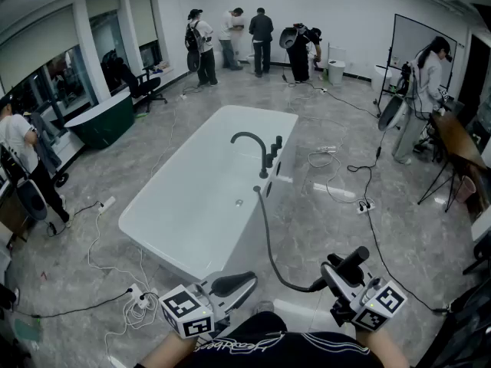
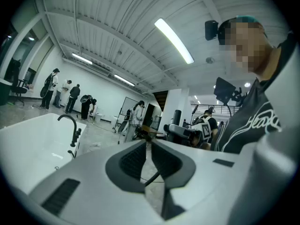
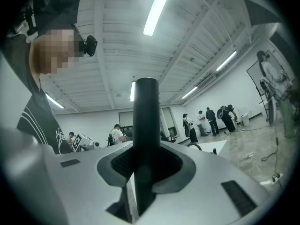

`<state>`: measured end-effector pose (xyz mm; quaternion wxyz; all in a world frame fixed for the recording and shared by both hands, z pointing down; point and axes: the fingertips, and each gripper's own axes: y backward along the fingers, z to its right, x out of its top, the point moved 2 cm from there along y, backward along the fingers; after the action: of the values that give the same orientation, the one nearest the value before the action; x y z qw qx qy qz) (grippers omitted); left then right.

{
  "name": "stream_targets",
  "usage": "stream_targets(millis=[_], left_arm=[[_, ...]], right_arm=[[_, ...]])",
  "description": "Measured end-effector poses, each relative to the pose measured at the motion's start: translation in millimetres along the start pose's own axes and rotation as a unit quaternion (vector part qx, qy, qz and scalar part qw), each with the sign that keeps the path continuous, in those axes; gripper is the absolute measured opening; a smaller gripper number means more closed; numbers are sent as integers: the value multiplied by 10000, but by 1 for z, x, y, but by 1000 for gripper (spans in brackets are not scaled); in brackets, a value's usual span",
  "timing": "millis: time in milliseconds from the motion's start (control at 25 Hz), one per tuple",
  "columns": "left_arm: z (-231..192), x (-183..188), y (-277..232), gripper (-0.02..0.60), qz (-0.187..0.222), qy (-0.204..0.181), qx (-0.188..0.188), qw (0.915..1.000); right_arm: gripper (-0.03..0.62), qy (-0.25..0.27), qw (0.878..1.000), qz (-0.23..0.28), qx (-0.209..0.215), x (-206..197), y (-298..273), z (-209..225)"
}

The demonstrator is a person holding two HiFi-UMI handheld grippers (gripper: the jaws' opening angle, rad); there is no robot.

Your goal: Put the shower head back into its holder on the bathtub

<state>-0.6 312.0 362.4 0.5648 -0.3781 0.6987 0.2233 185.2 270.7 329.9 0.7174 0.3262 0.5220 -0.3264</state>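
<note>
Right tool [image 3: 146, 156] clamping one slim black shower head [image 3: 146, 107], single dark hose [image 1: 268, 236] trailing to one white bathtub [image 1: 207, 175]; left tool [image 2: 149, 146] sitting closed, empty.

My right gripper [image 1: 337, 276] grips the black shower head [image 1: 353, 261]. Its hose [image 1: 268, 236] runs ahead of it to the bathtub [image 1: 184, 213], which lies beyond my left gripper [image 1: 234, 284].

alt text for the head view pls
The right gripper holds a black shower head whose hose runs to a white bathtub with a black faucet. The left gripper is empty beside it. Several people stand along the far wall.
</note>
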Motion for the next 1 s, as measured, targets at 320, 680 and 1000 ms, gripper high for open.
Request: stream_targets(millis=[320,680,1000], left_arm=[[2,-8,-2,37,-61,37,-82,9999],[-3,-13,-16,37,-158,105,-263,9995],[-16,-21,-31,37,-274,262,-427,9984]], right_arm=[[103,22,10000,-73,-46,-9,-1,-2],[103,85,9993,-354,-54,-19,-7,3],[103,-203,9987,-457,-46,-26,-16,10]])
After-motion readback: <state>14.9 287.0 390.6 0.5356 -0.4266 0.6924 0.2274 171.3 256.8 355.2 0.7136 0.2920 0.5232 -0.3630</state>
